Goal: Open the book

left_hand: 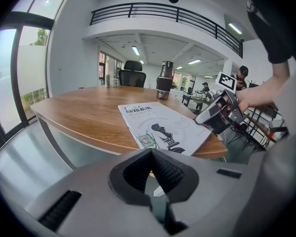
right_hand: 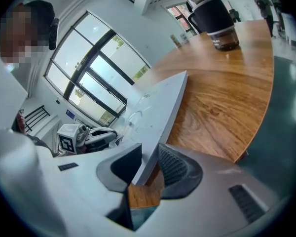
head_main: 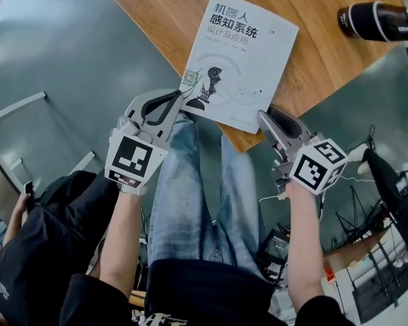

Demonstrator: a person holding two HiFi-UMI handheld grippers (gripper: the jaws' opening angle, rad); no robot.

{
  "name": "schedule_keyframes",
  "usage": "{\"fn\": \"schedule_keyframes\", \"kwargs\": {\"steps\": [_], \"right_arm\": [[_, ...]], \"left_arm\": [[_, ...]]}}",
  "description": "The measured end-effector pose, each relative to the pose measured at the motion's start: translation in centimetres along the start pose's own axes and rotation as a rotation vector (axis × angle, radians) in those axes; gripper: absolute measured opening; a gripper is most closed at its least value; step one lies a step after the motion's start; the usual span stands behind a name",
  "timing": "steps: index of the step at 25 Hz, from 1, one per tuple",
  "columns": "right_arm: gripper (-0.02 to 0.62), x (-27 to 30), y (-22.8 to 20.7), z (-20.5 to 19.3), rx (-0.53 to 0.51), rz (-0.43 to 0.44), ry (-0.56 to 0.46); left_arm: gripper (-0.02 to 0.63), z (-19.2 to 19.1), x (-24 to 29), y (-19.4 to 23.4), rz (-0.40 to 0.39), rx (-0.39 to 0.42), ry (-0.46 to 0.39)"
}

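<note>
Book first: a closed white paperback book (head_main: 239, 56) with teal printed lettering and a dark chess-piece drawing on its cover lies flat on the curved brown wooden table (head_main: 326, 73). Its near edge reaches the table's rim, just in front of our knees in blue jeans (head_main: 190, 189).

Our left gripper (head_main: 182, 95) sits just beside the book's near left corner. In the left gripper view its two dark pads meet at the tips with nothing caught between them; a white sliver, perhaps that corner of the book, shows behind them.

Our right gripper (head_main: 262, 116) is at the book's near right corner. In the right gripper view the jaws stand a little apart and straddle the cover's edge, one pad (right_hand: 122, 163) over the white face and the ribbed pad (right_hand: 173, 168) on the far side, with a strip of wood showing in the gap. We cannot tell whether the upper pad touches the cover.

A black cylindrical container (head_main: 377, 20) stands well apart from the book, farther along the table.
</note>
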State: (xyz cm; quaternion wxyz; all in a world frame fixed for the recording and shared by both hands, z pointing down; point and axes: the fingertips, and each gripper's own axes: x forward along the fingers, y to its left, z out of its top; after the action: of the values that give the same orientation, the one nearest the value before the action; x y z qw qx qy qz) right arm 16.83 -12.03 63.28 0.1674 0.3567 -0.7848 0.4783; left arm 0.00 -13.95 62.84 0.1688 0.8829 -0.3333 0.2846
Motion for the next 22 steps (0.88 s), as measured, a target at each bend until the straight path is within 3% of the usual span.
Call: {"fn": "schedule_keyframes", "kwargs": {"steps": [11, 22], "right_arm": [[0.060, -0.7, 1.1, 1.2, 0.048, 0.042, -0.069], [0.015, -1.9, 6.0, 4.2, -0.064, 0.077, -0.162]], "left_arm": [[0.007, -0.2, 0.1, 0.0, -0.015, -0.012, -0.003], [0.007, -0.3, 0.2, -0.5, -0.032, 0.013, 0.051]]}}
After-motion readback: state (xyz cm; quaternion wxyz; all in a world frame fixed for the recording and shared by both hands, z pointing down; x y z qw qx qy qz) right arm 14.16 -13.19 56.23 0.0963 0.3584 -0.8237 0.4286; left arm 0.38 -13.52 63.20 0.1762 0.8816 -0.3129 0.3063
